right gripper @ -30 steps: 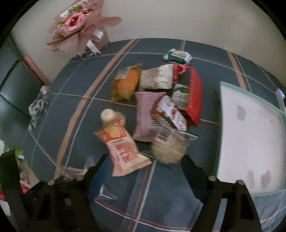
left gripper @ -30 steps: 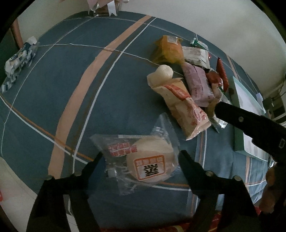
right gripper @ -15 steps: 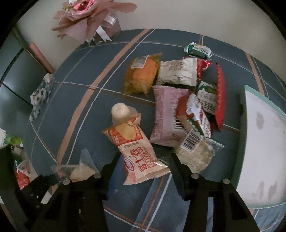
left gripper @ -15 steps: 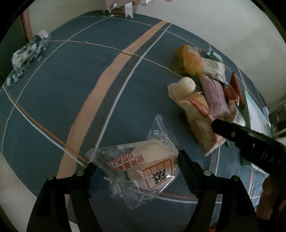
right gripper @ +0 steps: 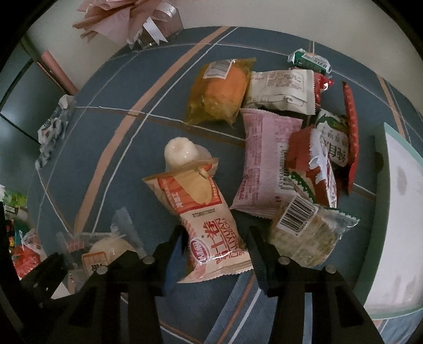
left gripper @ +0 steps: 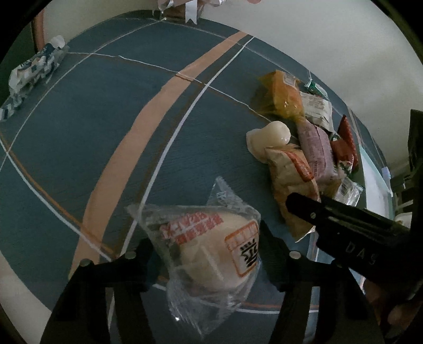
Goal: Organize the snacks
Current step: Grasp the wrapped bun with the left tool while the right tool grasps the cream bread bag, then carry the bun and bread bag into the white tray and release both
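My left gripper (left gripper: 205,244) is shut on a clear packet with a round white bun and an orange label (left gripper: 211,254); the packet is lifted and tilted. It also shows in the right wrist view (right gripper: 101,251). My right gripper (right gripper: 215,238) is open, its fingers either side of the lower end of an orange-and-white roll packet (right gripper: 203,219) on the blue striped cloth (right gripper: 127,148); I cannot tell if they touch it. Beside it lie a pink packet (right gripper: 264,158), a yellow cake packet (right gripper: 222,91) and a barcoded clear packet (right gripper: 306,235).
A white tray with a green rim (right gripper: 380,211) sits at the right. More red, white and green packets (right gripper: 325,148) are heaped by it. A pink bouquet (right gripper: 127,18) stands at the back wall. A crumpled patterned wrapper (left gripper: 31,68) lies far left.
My left gripper has closed on the bun packet and lifted it, tilting it. My right gripper has moved forward and down over the roll packet, its fingers narrowing around it.
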`<state>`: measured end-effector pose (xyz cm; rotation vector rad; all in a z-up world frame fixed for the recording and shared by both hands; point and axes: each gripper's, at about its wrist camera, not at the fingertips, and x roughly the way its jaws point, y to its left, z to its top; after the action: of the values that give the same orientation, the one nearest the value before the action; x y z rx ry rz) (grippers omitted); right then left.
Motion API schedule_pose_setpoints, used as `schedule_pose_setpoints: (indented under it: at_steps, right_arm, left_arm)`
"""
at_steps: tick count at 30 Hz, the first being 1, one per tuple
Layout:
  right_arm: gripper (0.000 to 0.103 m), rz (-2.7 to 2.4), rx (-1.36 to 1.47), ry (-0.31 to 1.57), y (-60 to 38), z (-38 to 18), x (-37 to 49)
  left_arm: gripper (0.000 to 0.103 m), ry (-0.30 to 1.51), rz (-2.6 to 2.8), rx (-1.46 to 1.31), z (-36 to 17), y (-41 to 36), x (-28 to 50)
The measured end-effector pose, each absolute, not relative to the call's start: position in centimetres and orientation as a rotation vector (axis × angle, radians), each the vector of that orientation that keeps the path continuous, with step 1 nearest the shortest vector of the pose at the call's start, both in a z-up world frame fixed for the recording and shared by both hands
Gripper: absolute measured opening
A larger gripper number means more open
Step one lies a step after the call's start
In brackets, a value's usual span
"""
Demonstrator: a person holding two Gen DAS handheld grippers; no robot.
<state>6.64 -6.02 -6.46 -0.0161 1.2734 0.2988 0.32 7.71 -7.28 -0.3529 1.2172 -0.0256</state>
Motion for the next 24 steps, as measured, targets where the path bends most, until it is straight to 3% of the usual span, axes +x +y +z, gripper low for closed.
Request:
schedule_pose_setpoints:
  at_steps: [9,24]
  right_arm:
    - [0.039,0.318,0.029,1.282,-6.1,-6.1,6.4]
    - [0.038,0.336,0.192,1.186,-10.9,0.1,4.4]
  left_arm:
    - [0.053,1.214,-0.036,-0.372,-6.4,7.8,-0.2]
    - [0.052,1.130,-0.018,-0.350,0.2,7.8,0.5]
